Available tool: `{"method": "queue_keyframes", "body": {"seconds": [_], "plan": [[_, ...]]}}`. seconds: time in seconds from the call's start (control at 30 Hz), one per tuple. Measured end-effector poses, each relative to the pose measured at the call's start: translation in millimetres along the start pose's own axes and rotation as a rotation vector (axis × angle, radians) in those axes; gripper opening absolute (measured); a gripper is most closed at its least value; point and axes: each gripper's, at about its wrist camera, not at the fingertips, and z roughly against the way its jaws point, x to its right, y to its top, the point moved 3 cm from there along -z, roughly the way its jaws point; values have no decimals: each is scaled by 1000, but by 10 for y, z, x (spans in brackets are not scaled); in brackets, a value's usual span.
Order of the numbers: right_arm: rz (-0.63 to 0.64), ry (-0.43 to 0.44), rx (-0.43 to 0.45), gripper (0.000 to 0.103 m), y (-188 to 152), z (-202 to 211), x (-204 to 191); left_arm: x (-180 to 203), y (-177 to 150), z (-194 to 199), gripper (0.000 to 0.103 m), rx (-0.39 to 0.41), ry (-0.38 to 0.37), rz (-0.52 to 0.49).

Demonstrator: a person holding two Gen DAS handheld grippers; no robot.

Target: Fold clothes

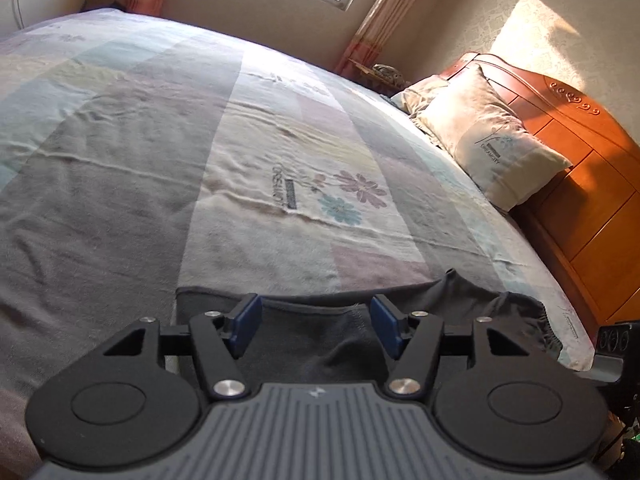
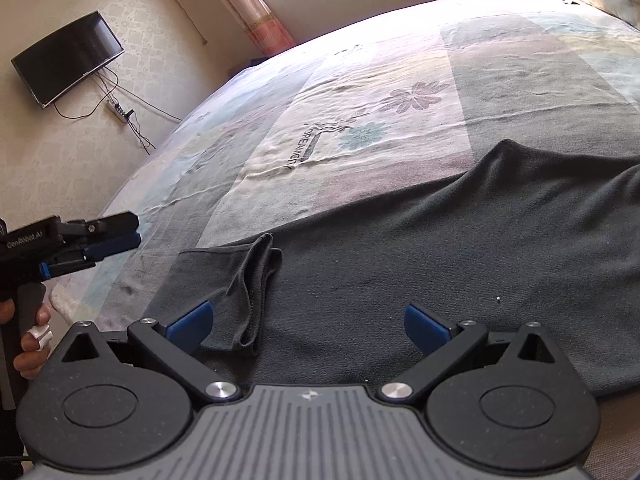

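1. One dark grey garment (image 2: pixel 420 248) lies spread flat on the near part of the bed (image 2: pixel 360 92), one sleeve (image 2: pixel 248 292) folded in over it.
2. Two claws are here. The right claw (image 2: pixel 308 326) hovers over the garment, jaws wide, nothing between its blue pads (image 2: pixel 190 326).
3. The left claw (image 1: pixel 316 320) sits over the garment's edge, jaws apart, gripping nothing.
4. One hand (image 2: pixel 32 344) holds that claw's handle.
5. Two pillows (image 1: pixel 492 148) lean on one wooden headboard (image 1: pixel 592 184).
6. One wall-hung screen (image 2: pixel 68 58).
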Motion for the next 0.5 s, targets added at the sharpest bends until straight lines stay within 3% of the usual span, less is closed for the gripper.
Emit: {"method": "queue_keyframes", "body": {"seconds": [0.17,0.23,0.3,0.37,0.43,0.5], "plan": [[13,-6,-17,103,-21,-35,-78,-381,-325,-176,60,-106,-4,120],[17,-8,-23,103,-26,-39,-100,-405,-350,-110,60,-72,9,117],[23,-14,-22,103,-26,-34,-115,-325,-308,51,61,-17,12,52],[24,-20,-19,103,-23,-29,-118,-226,-282,196,69,21,39,-40],[18,-24,-20,103,-23,-39,-114,-118,-339,268,77,31,127,-183],[16,-24,-27,103,-33,-63,-122,-27,-470,258,77,8,224,-342]]}}
